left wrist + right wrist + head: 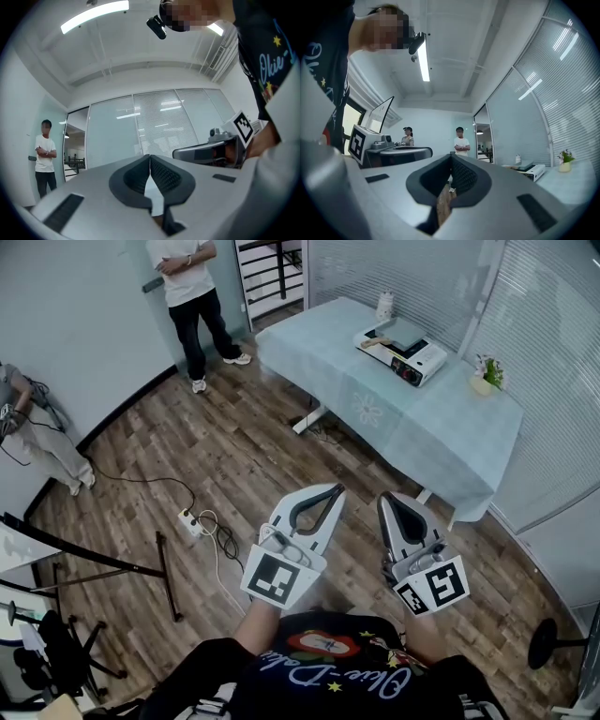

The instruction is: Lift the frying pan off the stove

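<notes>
Left gripper (335, 490) and right gripper (387, 498), both closed and empty, hang above the floor (234, 456), well apart from the table (422, 432) bearing the stove (405, 352).

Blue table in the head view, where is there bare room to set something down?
The table is bare along its whole near side, from the left end to the right corner, in front of the stove. The far side by the blinds is crowded: a white jar, the stove, and a flower pot.
</notes>
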### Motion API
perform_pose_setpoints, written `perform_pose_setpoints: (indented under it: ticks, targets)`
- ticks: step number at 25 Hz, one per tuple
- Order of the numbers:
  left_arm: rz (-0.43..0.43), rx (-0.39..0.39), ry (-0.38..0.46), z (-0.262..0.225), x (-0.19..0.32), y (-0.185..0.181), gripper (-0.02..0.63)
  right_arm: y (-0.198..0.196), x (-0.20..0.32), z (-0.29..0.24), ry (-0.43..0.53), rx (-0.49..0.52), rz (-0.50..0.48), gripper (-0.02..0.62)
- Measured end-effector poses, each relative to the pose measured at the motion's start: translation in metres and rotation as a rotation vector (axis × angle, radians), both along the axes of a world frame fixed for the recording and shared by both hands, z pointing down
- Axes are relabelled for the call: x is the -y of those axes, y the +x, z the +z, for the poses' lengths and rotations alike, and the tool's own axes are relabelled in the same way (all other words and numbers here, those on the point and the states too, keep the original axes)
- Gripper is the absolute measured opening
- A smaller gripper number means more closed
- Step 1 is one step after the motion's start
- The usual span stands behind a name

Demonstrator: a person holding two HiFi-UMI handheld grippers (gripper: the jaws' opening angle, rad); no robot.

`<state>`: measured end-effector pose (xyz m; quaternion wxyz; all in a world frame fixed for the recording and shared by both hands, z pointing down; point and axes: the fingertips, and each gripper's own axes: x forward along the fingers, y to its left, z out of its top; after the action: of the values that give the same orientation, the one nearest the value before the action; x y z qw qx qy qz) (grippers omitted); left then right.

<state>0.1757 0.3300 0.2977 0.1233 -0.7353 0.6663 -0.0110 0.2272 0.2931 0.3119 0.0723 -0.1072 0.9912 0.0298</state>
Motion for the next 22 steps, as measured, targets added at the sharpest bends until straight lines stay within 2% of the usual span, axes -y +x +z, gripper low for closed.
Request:
perform_pose_setpoints:
  ticks: [4,12,22]
  targets:
    - [-0.019,0.007,-0.004,0.004,-0.004,-0.011,0.005,-0.009,-0.003,0.003,0.003,0.001,-0.004,-0.002]
    - [-0.041,-0.032,-0.024,0.013,-0.002,-0.028,0.005,-0.029,0.004,0.012,-0.018,-0.007,-0.046,-0.002]
    - [-0.130,-0.018,-0.024,0.020,0.042,-0.077,0.005,-0.068,0.075,0.018,-0.005,0.025,-0.067,-0.002]
